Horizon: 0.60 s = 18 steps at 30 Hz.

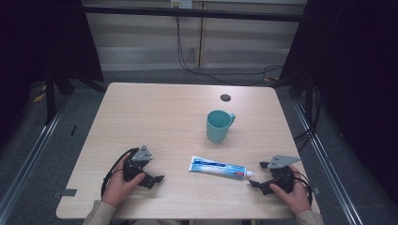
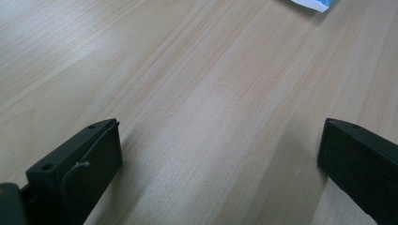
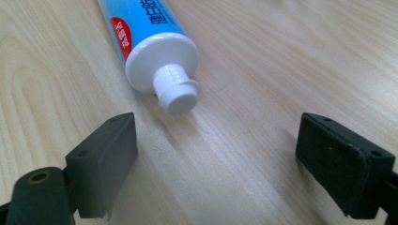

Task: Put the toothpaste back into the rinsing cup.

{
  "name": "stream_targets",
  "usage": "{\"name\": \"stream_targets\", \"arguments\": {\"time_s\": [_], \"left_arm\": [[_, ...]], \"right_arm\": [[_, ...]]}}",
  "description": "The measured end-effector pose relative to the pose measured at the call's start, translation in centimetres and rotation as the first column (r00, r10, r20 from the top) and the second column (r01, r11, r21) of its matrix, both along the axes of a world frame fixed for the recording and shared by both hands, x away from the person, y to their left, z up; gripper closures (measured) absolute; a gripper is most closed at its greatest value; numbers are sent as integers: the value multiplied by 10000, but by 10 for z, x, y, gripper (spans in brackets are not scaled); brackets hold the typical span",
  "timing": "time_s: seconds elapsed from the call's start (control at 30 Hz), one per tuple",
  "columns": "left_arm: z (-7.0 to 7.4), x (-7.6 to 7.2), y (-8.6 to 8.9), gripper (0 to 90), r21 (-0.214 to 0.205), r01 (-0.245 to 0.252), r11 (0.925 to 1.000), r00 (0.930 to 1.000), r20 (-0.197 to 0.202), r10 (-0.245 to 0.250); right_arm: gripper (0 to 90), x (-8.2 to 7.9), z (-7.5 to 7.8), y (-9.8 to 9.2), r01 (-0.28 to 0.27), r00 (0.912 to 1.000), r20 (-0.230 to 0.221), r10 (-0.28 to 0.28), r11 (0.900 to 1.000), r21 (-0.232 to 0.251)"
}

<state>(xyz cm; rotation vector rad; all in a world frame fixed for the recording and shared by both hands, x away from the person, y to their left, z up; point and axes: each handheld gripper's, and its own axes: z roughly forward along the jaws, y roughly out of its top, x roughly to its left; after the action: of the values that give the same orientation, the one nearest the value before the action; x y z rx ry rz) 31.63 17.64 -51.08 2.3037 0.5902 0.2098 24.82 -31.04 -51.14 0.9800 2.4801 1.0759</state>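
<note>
On the pale wooden tabletop (image 1: 141,112), well short of the teal ceramic mug (image 1: 218,125), lies a blue-and-white plastic toothpaste tube (image 1: 218,167): light, soft, probably slippery, best gripped by its stiff shoulder near the white cap (image 3: 176,91). Both the right gripper (image 1: 259,174) and left gripper (image 1: 156,179) have fingers spread, empty.

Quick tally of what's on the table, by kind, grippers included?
Teal ceramic mug: 1
Blue-and-white toothpaste tube with white cap: 1
Black two-jaw grippers, left gripper and right gripper, both open: 2
Total: 4
</note>
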Motion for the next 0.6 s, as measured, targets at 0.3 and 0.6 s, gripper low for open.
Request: {"name": "stream_targets", "arguments": {"time_s": [0.3,0.6], "left_arm": [[0,0,0,0,-90,-69,9999,10000,-25,69],[0,0,0,0,-5,-1,10000,10000,-4,1]], "right_arm": [[133,0,3,5,248,9993,-270,-255,9994,-251],[151,8,19,18,-429,9958,-856,333,9927,-1124]]}}
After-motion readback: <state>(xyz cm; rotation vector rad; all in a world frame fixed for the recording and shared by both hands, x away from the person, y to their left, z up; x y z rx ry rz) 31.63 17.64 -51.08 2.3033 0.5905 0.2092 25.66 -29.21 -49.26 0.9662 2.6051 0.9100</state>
